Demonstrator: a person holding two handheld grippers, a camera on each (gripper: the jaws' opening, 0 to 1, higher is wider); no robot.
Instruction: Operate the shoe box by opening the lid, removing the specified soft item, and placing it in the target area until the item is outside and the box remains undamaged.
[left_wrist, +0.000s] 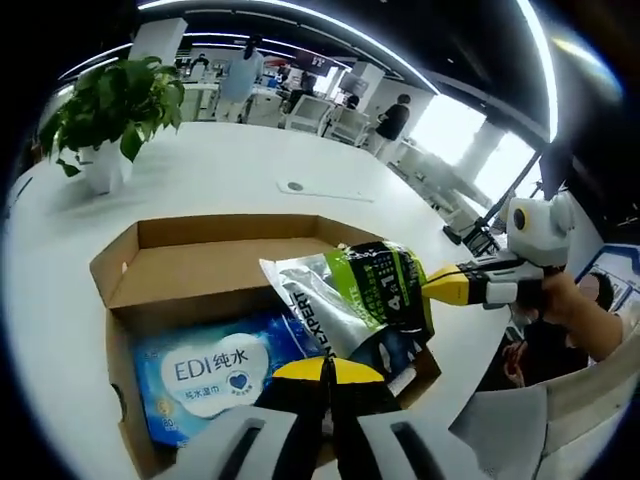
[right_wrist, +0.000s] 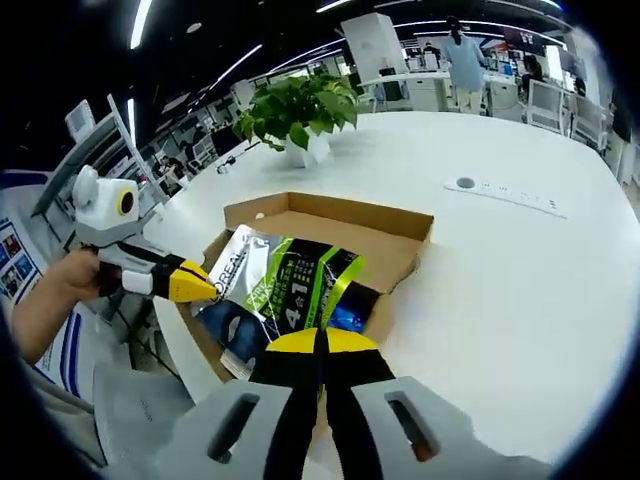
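Pouch (left_wrist: 360, 300): silver, green and black soft foil pack, held up over the open shoe box (left_wrist: 200, 265), above the near end, not yet outside it. Looks light and floppy, and the film is creased and glossy, so likely slippery. Best hold is a flat seam edge, not the bulging middle. Squeezing the middle risks it sliding out.

Left gripper (left_wrist: 325, 372): jaws closed tip to tip at the pouch's lower edge. In the right gripper view its yellow tip meets the silver end, so it appears to pinch that edge.

Right gripper (right_wrist: 320, 342): jaws likewise closed, at the dark-green end of the pouch. In the left gripper view its tip touches that end, so it appears clamped too.

Long axis runs roughly from one gripper to the other, across the box, with the silver end toward the left gripper. The pouch is tilted, printed face up.

Blue wipes pack (left_wrist: 215, 375) lies flat in the box under the pouch. Lid flap is open. Plant (left_wrist: 110, 115) stands well apart on the white table (left_wrist: 250, 160).
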